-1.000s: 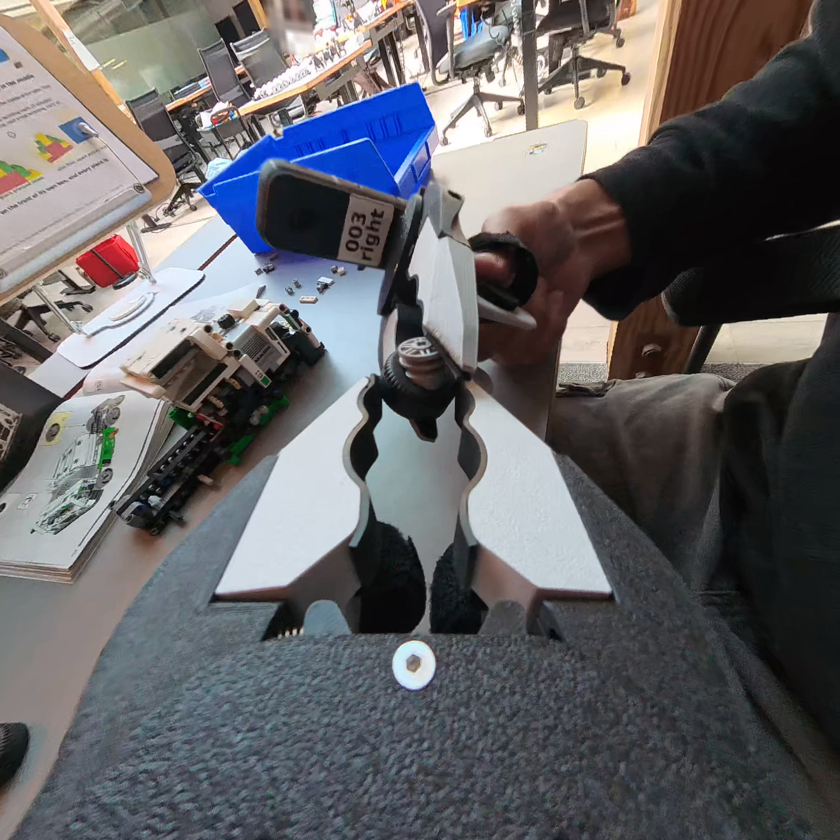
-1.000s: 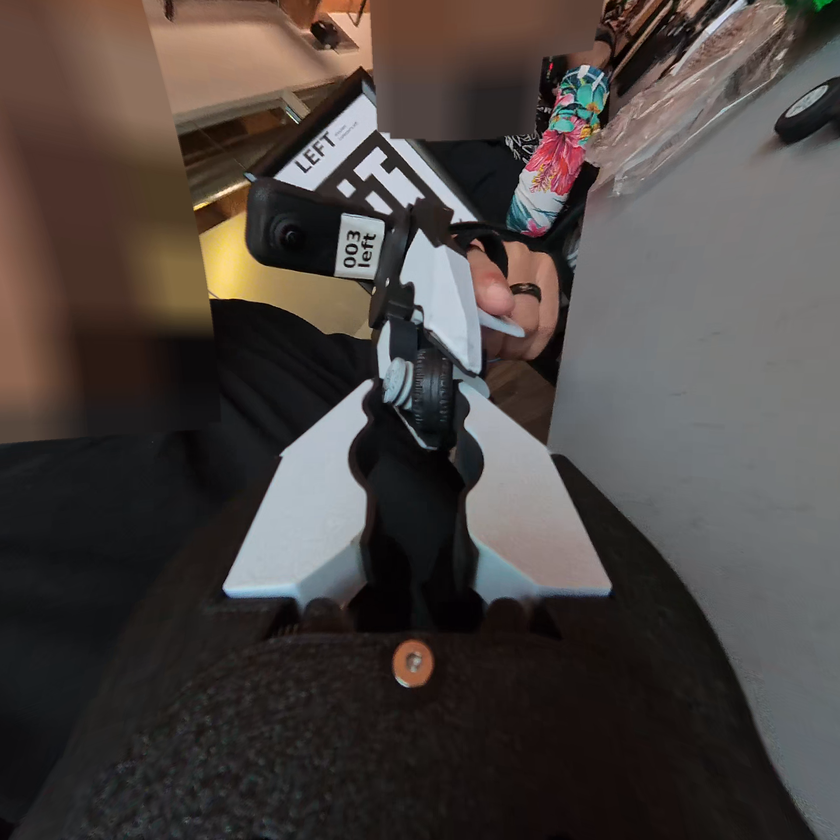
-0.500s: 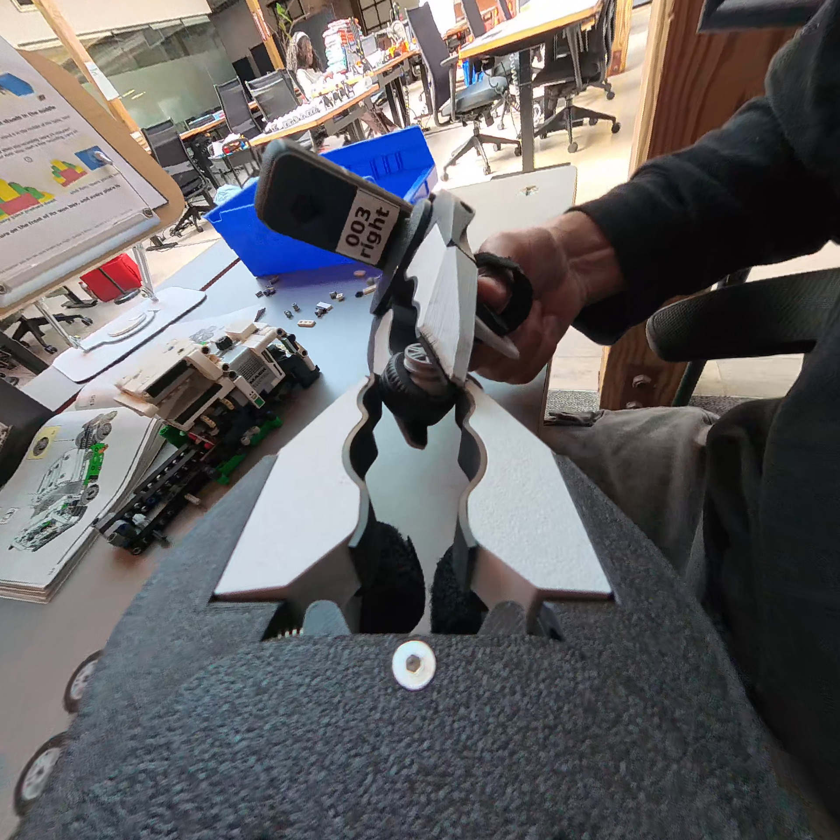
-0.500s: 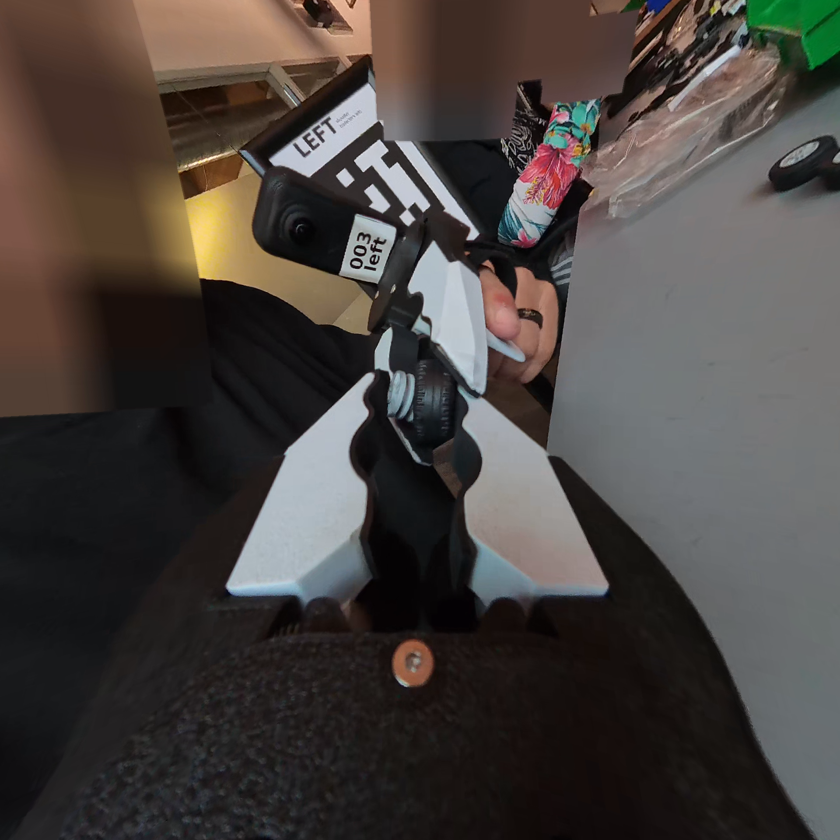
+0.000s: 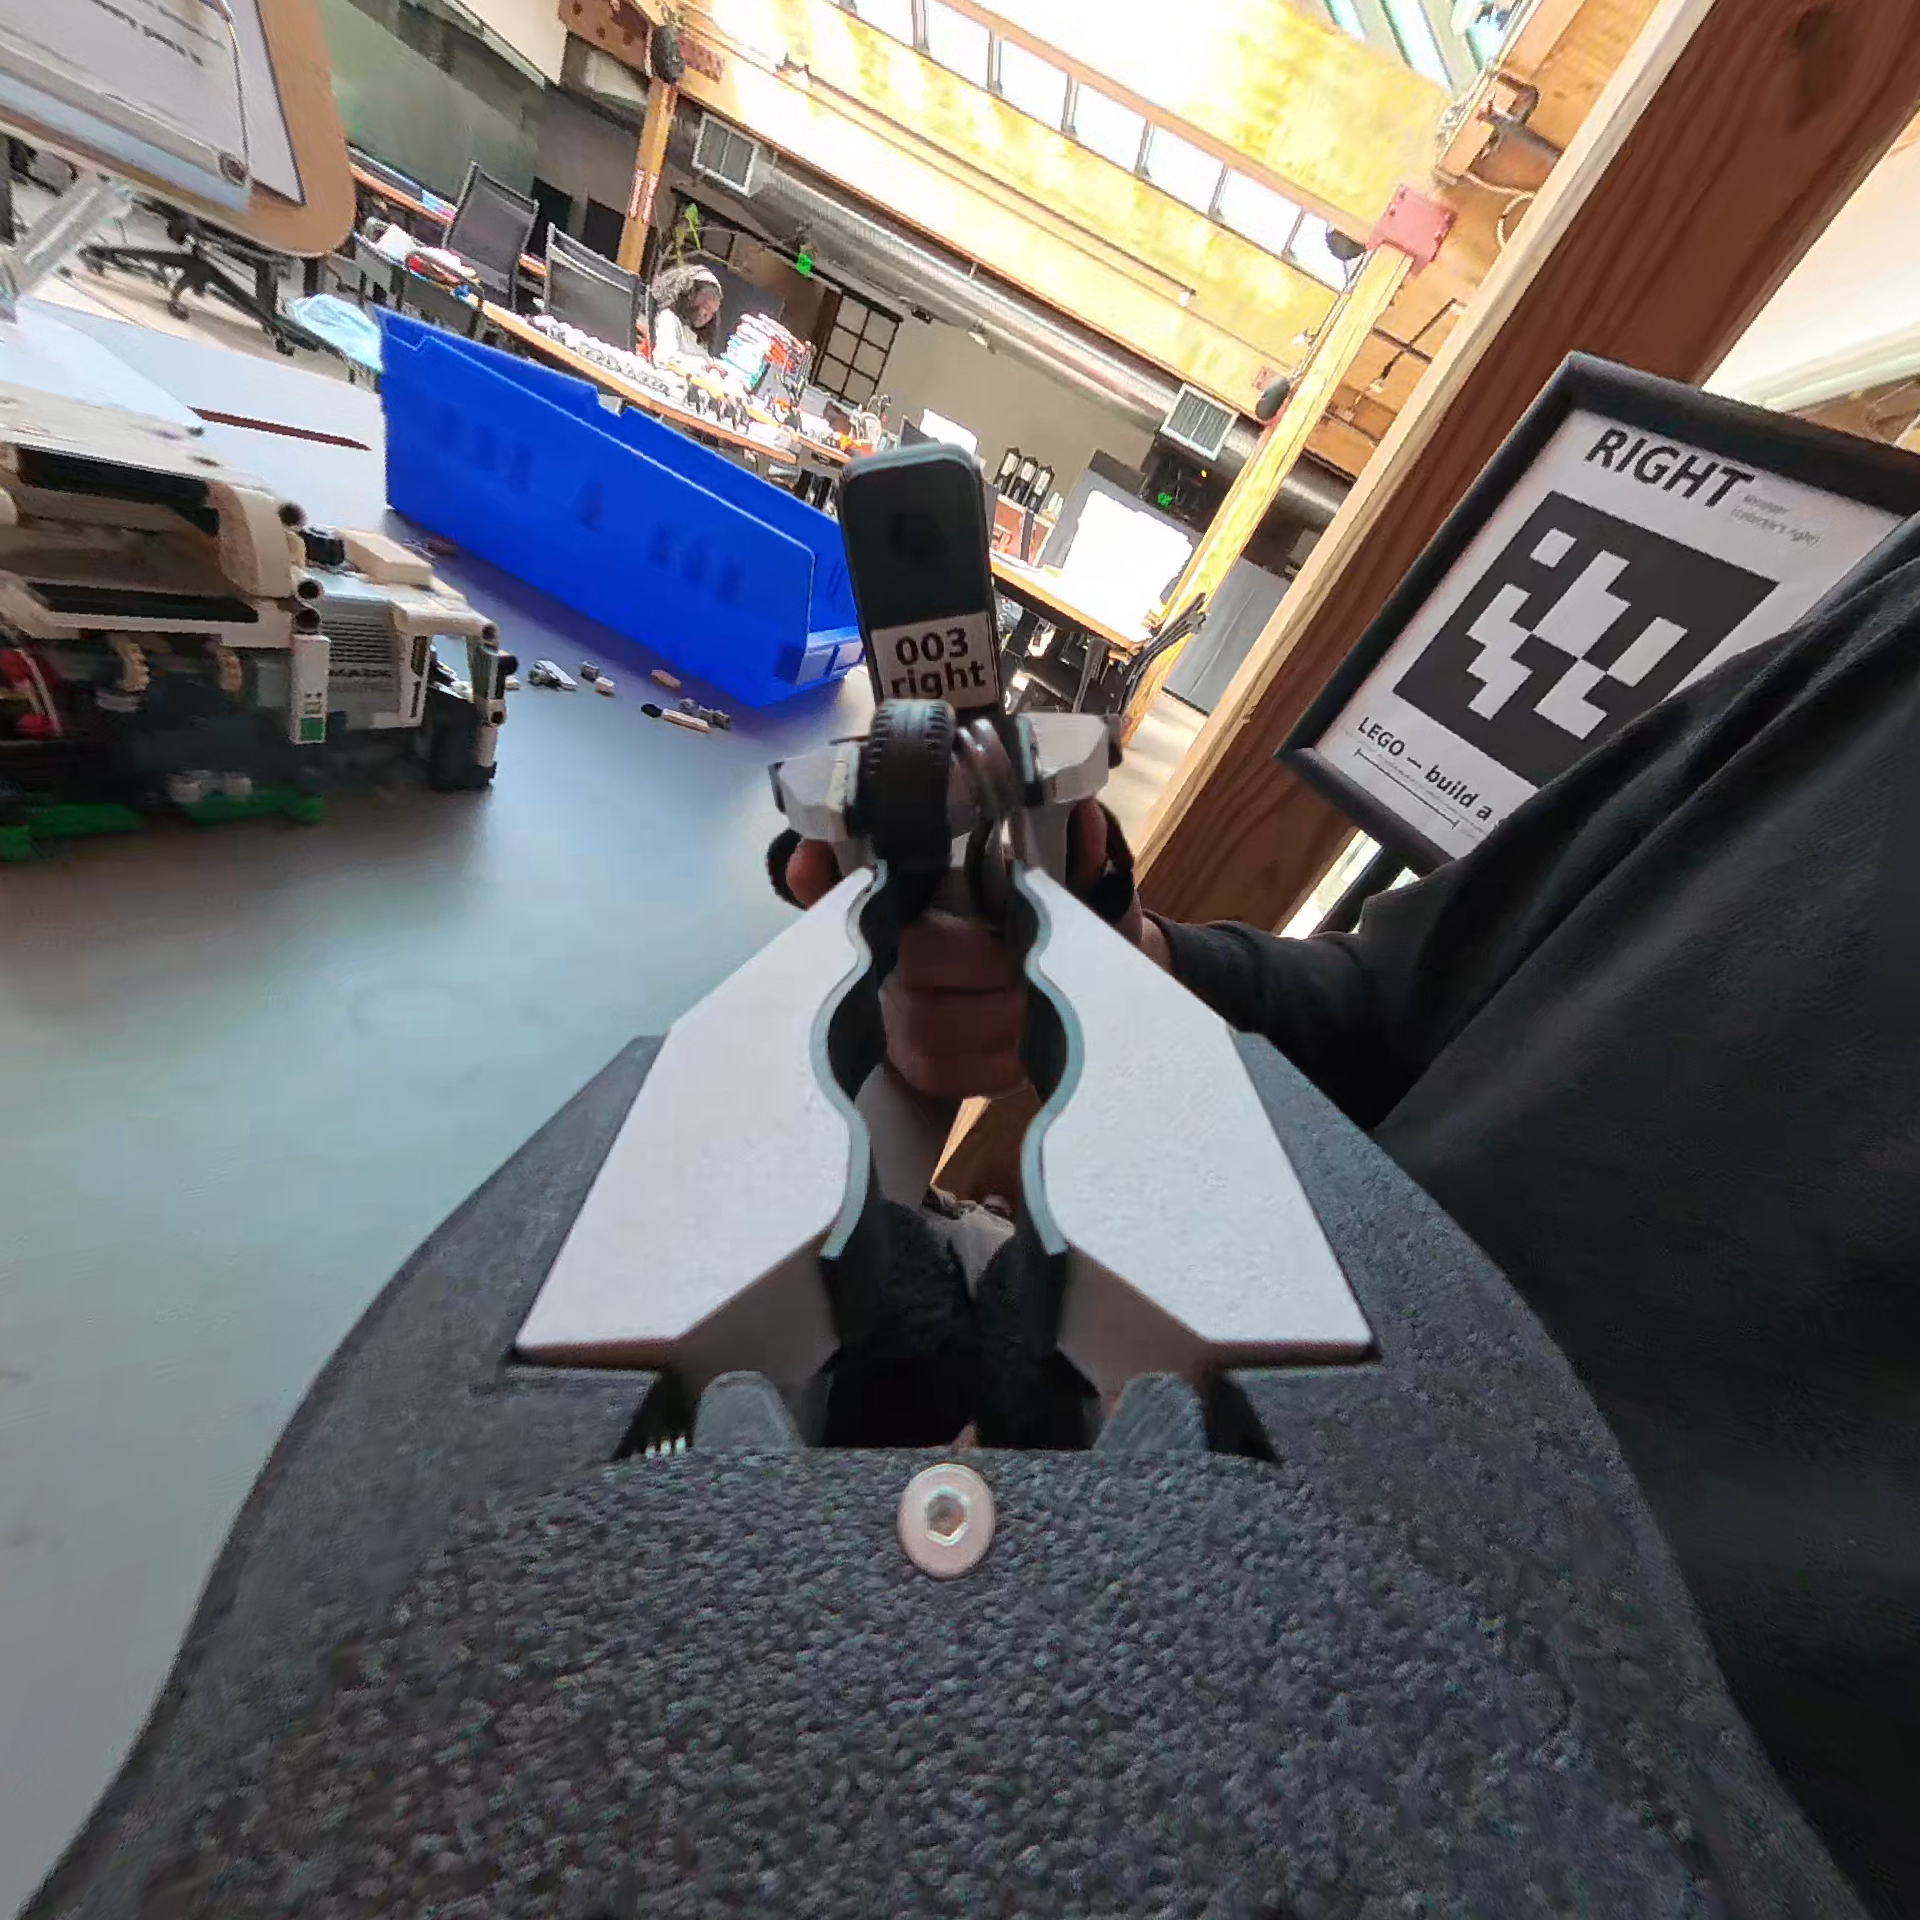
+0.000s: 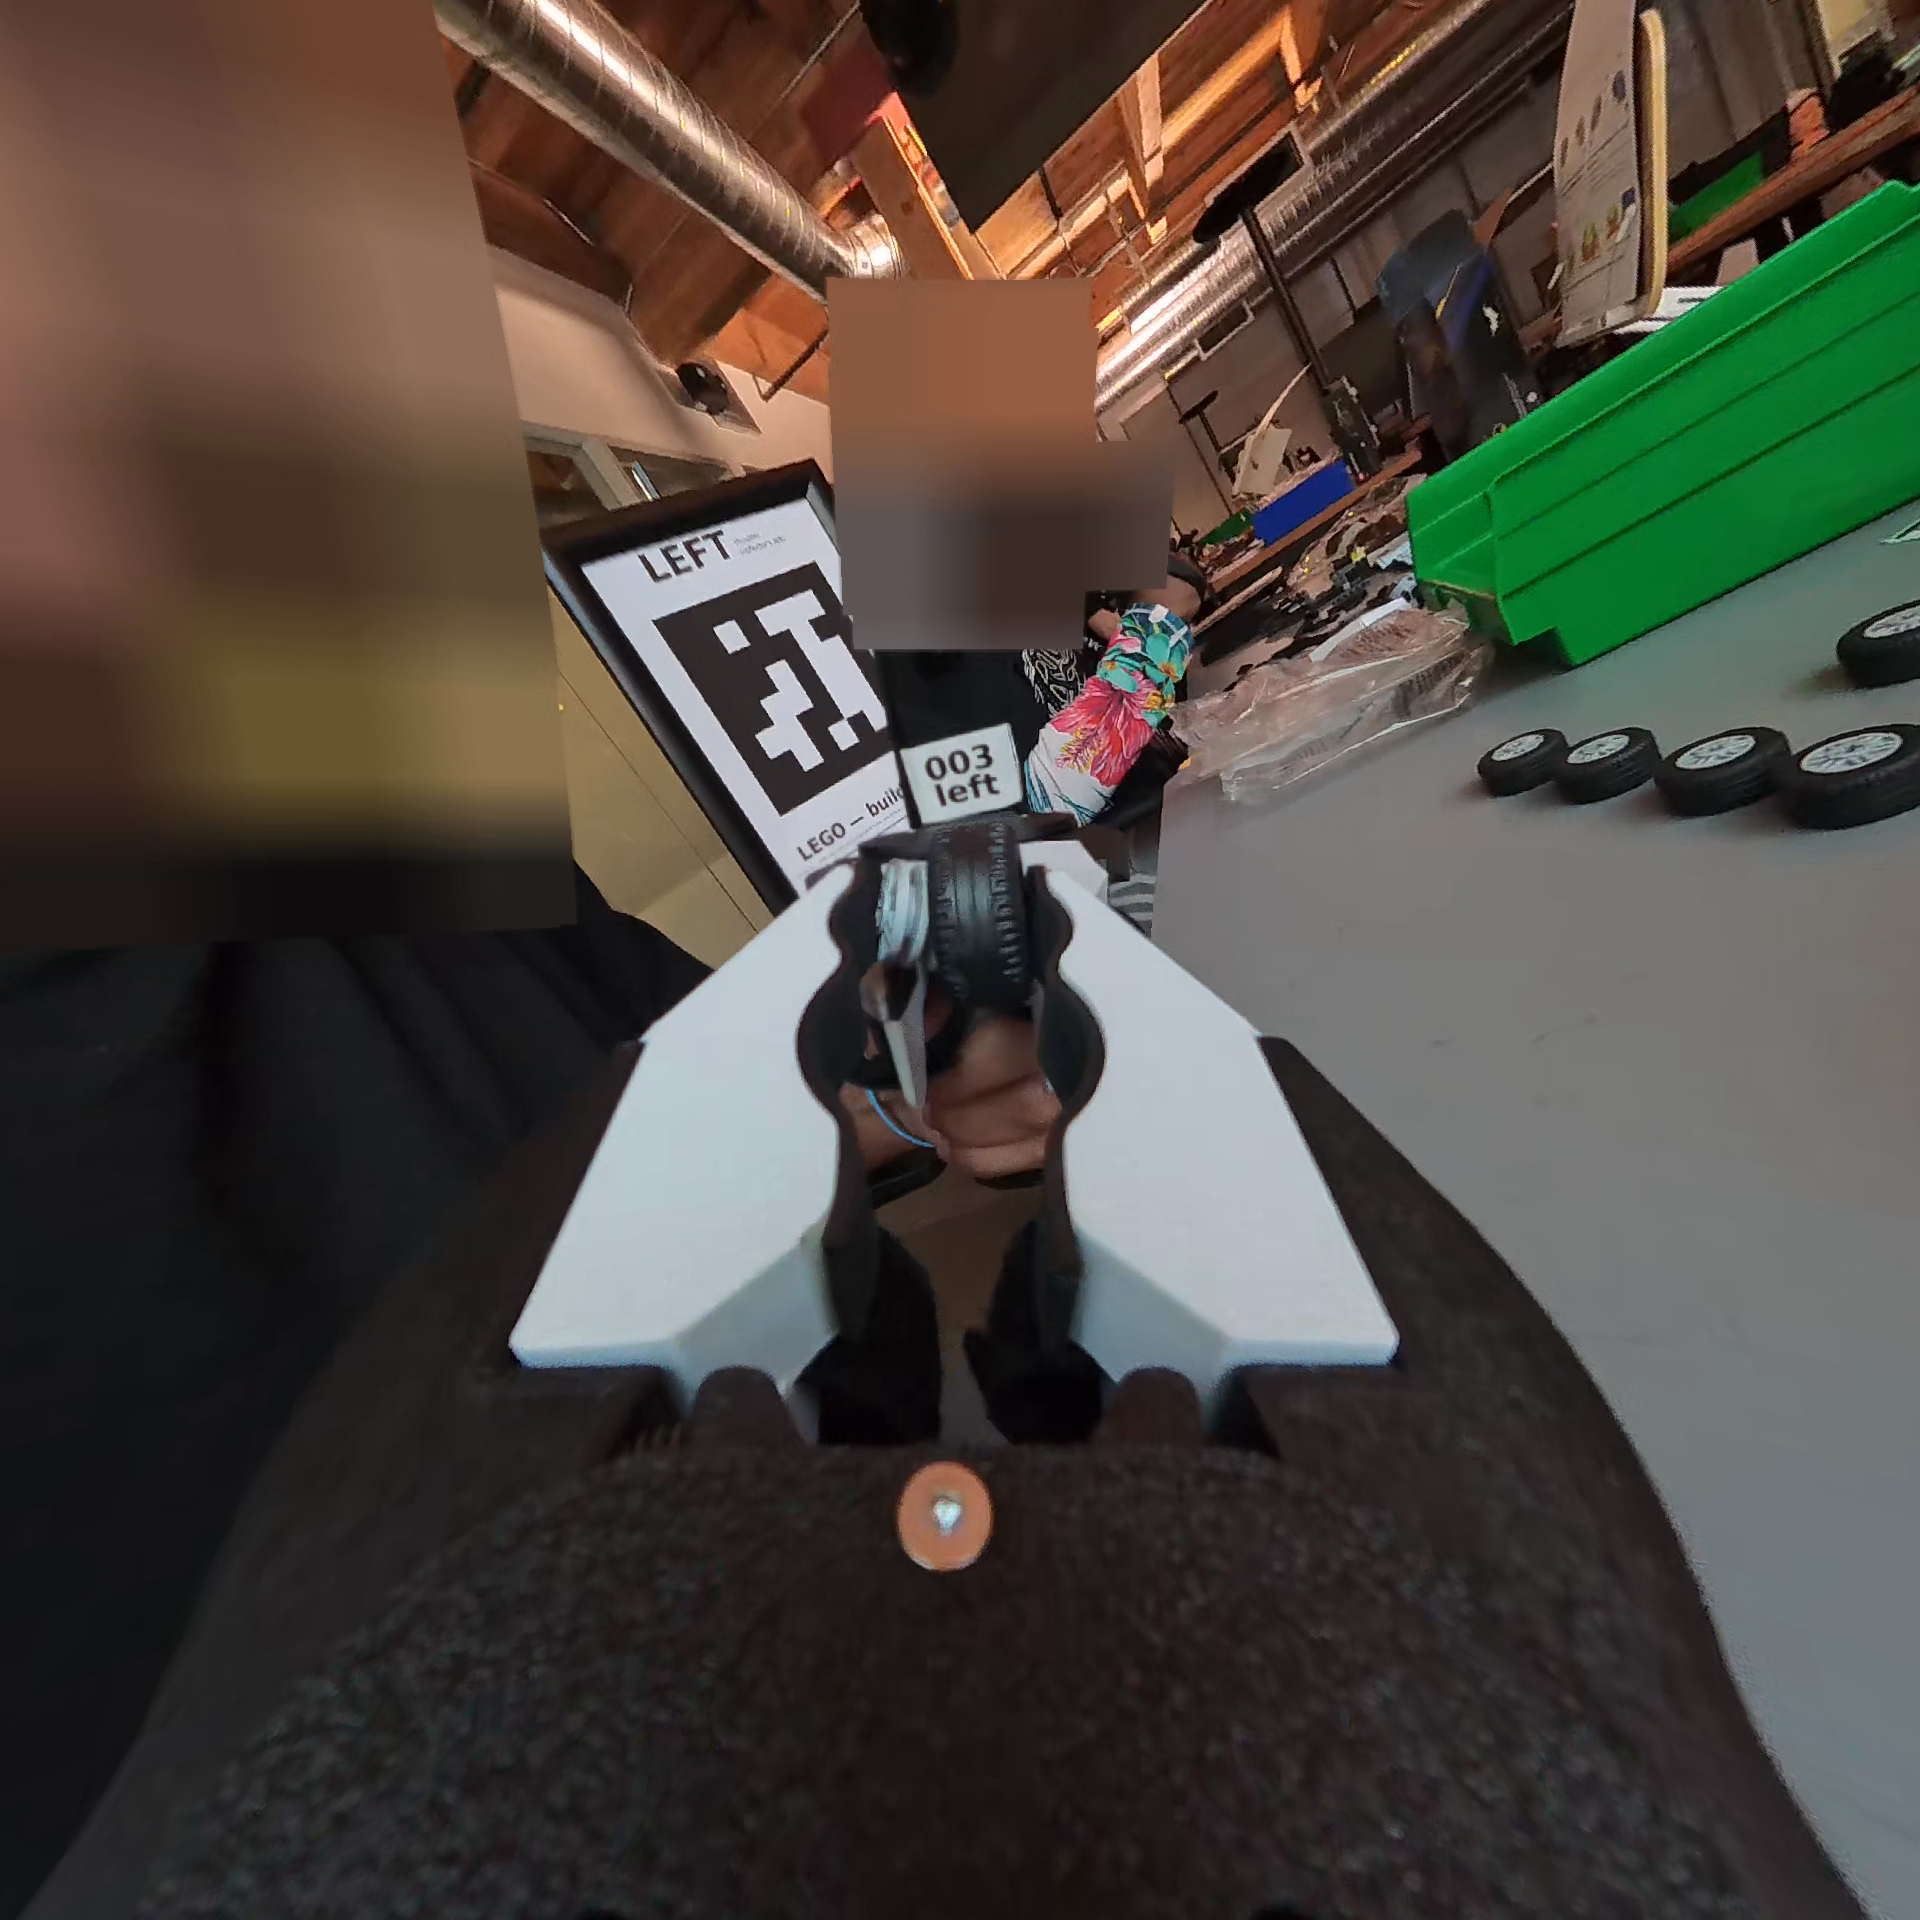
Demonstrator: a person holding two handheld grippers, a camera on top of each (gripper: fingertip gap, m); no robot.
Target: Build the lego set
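A small wheel, a black tyre (image 6: 982, 914) with a grey rim (image 6: 899, 920) at its side, sits between my two grippers, which face each other tip to tip above the table edge. My right gripper (image 6: 945, 909) is shut around the tyre and rim. My left gripper (image 5: 948, 878) is closed on the lower part of the same tyre (image 5: 914, 795). I cannot tell which part each one grips. The right gripper's body (image 5: 920, 582) shows head-on in the left wrist view. The partly built white and green lego vehicle (image 5: 208, 665) stands on the table to the left.
A blue bin (image 5: 623, 551) and small loose parts (image 5: 675, 712) lie behind the vehicle. A green bin (image 6: 1662, 499), a row of several finished wheels (image 6: 1704, 774) and plastic bags (image 6: 1330, 707) lie on the grey table (image 6: 1507, 1039). Framed marker signs (image 5: 1590, 623) stand beside me. My two grippers' fingertips are within a few centimetres of each other.
Both grippers have swung level and now face each other head-on, with the wheel still between their tips. The views have tipped up toward the room.
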